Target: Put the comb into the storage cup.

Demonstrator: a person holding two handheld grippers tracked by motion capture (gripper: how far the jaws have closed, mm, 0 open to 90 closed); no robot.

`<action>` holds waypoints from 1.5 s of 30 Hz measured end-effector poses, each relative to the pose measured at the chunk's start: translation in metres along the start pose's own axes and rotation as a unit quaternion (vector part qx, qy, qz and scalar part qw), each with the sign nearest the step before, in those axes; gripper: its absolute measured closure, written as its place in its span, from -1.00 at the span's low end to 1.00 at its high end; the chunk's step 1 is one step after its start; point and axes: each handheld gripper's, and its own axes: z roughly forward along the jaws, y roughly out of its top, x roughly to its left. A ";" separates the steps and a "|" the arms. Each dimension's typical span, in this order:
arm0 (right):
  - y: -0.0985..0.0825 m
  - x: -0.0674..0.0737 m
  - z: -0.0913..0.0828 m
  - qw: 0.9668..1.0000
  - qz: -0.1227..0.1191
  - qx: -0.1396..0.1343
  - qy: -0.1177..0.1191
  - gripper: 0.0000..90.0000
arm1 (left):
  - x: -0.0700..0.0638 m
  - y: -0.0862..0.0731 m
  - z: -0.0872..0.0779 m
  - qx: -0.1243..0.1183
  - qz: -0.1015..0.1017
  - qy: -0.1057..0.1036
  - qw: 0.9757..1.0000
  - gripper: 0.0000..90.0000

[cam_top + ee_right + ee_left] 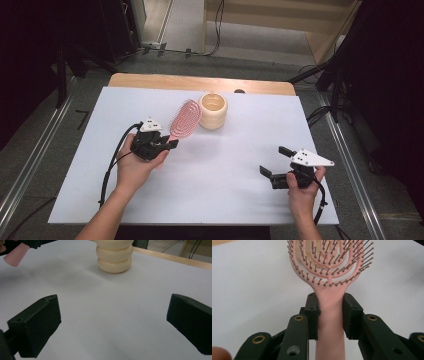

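Pink hairbrush gripped by the left gripper, one cream ribbed cup beside it.

The left gripper (330,315) is clenched on the handle of the pink vented hairbrush (185,120), its bristled head just beside the cup (213,111) near the far edge of the white table (235,150). The right gripper (272,162) rests with jaws spread wide, well apart, with bare smooth surface all around it.

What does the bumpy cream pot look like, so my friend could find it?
Look at the white sheet covering the table, then toward its far edge, near the middle. The cream pot stands there, open on top, beside the pink hairbrush. Its sides bulge in stacked rounded rings, like nothing else there.
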 end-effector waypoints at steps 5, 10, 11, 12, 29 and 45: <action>0.014 0.007 0.008 1.000 0.002 -0.003 0.013 -1.00 | -0.006 0.000 0.002 -0.015 0.005 -0.001 1.000 0.56; 0.030 0.016 0.015 1.000 -0.007 -0.006 0.026 -1.00 | -0.013 0.000 0.003 -0.028 0.010 -0.003 1.000 0.56; 0.033 0.018 0.016 1.000 -0.009 -0.007 0.028 -1.00 | -0.014 0.000 0.003 -0.031 0.012 -0.003 0.999 0.56; 0.036 0.019 0.017 1.000 -0.008 -0.005 0.029 -1.00 | -0.015 0.000 0.004 -0.033 0.012 -0.005 0.999 0.56; 0.082 0.040 0.041 0.998 0.009 -0.024 0.057 -1.00 | -0.035 0.000 0.001 -0.079 0.033 -0.011 0.996 0.56; 0.109 0.060 0.060 0.995 0.032 -0.028 0.085 -1.00 | -0.051 -0.008 0.005 -0.094 0.038 -0.035 0.994 0.56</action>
